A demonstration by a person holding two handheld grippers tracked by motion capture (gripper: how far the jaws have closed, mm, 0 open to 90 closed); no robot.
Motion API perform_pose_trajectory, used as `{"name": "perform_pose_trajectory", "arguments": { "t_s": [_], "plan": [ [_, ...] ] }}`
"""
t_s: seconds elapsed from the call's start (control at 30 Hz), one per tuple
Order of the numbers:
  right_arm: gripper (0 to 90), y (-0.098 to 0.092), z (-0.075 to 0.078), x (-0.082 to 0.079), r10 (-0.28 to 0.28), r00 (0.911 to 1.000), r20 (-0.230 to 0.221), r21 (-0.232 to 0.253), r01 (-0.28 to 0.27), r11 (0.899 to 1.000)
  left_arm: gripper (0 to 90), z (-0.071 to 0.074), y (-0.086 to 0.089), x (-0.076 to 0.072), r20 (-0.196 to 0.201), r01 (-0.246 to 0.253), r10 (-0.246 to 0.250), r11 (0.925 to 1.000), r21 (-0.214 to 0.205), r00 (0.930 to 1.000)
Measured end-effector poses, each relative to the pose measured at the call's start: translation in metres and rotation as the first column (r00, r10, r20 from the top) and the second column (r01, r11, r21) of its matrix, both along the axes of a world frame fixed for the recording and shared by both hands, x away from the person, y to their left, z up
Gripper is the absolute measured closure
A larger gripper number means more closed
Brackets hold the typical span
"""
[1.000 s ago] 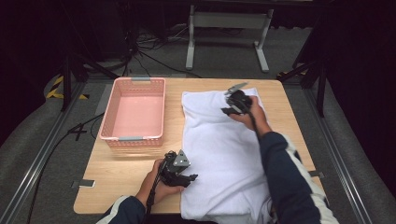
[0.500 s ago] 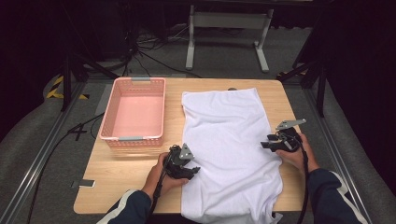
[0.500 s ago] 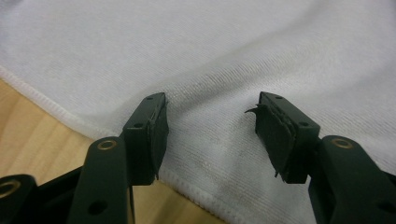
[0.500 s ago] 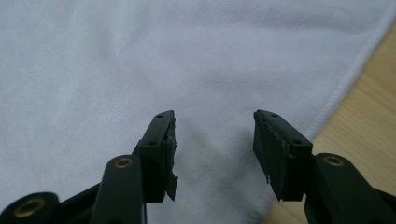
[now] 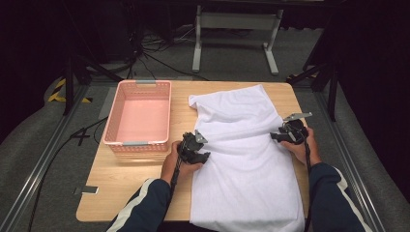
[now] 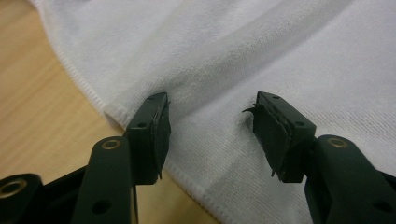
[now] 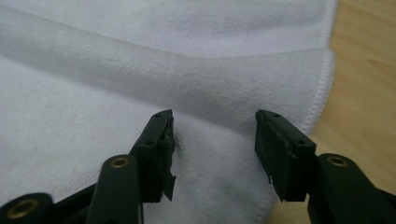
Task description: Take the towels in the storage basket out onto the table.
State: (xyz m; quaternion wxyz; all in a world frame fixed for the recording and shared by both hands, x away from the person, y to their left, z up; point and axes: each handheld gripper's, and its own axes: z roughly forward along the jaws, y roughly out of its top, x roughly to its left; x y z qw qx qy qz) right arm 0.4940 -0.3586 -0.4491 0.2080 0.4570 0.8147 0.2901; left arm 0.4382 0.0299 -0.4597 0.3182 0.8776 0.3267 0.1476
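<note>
On the counter (image 5: 145,193) in front of me lies a white towel (image 5: 241,159), spread flat, running from the far middle of the top down to the near edge, where its near end hangs over. A soft ridge crosses the cloth about halfway along, and the far left corner is a little rumpled.

My left tool (image 5: 199,151) sits at the towel's left hem, about midway along it. Its jaws stand partly apart with nothing clamped between them; in the left gripper view the left tool (image 6: 210,130) straddles the stitched hem, one jaw over the edge, the other over the cloth, and the pads do not press on anything.

My right tool (image 5: 276,136) is at the towel's right hem, straight across from the left one. Its jaws have just been opening, and in the right gripper view the right tool (image 7: 215,144) has only loose cloth under the gap, with the hem just to the right of it.

A pink basket (image 5: 115,124) stands on the left side of the counter, well clear of the towel.
</note>
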Motion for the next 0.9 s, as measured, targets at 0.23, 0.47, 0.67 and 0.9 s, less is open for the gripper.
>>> {"name": "perform_pose_trajectory", "arguments": {
  "t_s": [0.23,0.47,0.67,0.9],
  "plan": [
    [44.0,-0.001,0.002,0.020,-0.058,0.9983,0.004,-0.032,0.058,0.998,48.5,0.003,-0.009,0.022,0.017,-0.042,0.042,0.9982,0.041,0.9990],
    [44.5,-0.002,0.011,0.001,-0.024,0.9995,0.018,0.024,0.024,0.999,46.9,0.003,-0.005,0.018,0.015,-0.008,0.008,0.9997,0.024,0.9999],
    [51.4,-0.001,0.016,-0.016,0.056,0.9977,0.038,-0.020,-0.055,0.998,45.6,0.009,-0.005,0.006,0.040,0.050,-0.049,0.9977,-0.046,0.9980],
    [56.0,0.011,0.007,-0.005,0.055,0.9984,0.012,0.014,-0.055,0.998,51.2,0.017,-0.021,0.037,0.061,-0.031,0.037,0.9952,-0.093,0.9975]
  ]
}}
